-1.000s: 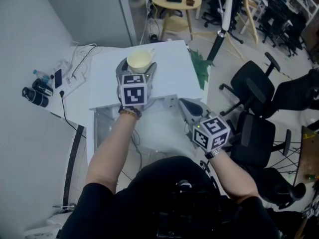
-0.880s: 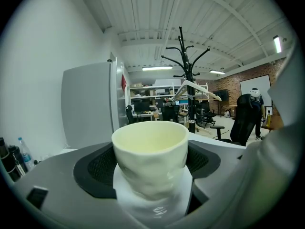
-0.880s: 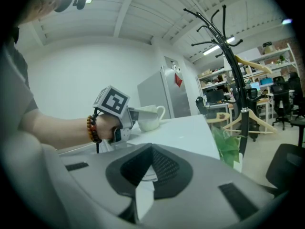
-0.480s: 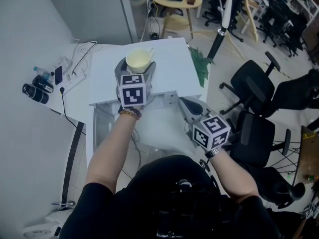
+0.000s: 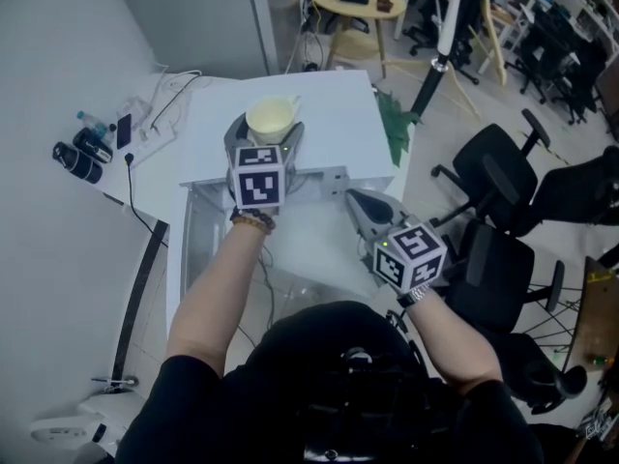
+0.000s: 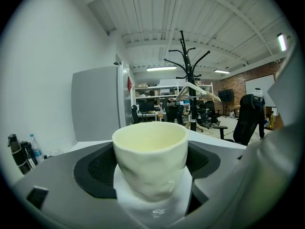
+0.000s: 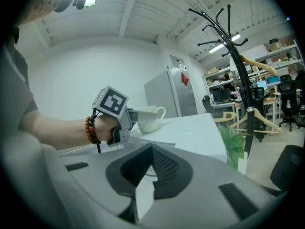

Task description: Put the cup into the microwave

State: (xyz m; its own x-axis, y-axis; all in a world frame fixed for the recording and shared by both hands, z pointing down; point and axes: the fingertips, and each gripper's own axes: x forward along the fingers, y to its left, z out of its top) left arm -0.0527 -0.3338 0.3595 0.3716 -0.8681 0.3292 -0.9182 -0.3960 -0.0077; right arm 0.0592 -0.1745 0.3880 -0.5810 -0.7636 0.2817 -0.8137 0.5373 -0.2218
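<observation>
The left hand-held gripper [image 5: 267, 135] is clenched on the cup [image 6: 151, 159], its two padded jaws pressed against the pale, slightly dented wall from either side, with the rim upright and open above them. Against the moments before, almost nothing has changed: the cup sits in the same grip, at the same spot just ahead of the marker cube, over the white flat top [image 5: 334, 124]; only the head camera has drifted a little. The right gripper's view shows the cup's handle pointing away from the left hand-held gripper, and the base very close to the white top, though whether it touches cannot be told. The right hand-held gripper [image 5: 363, 209] waits lower and nearer the person, jaws closed together on nothing. Judging from this pause, the carry has not started: the cup is secured but remains outside any cavity. A pale frame below the left hand-held gripper may be the microwave's opening, yet that is unclear.
</observation>
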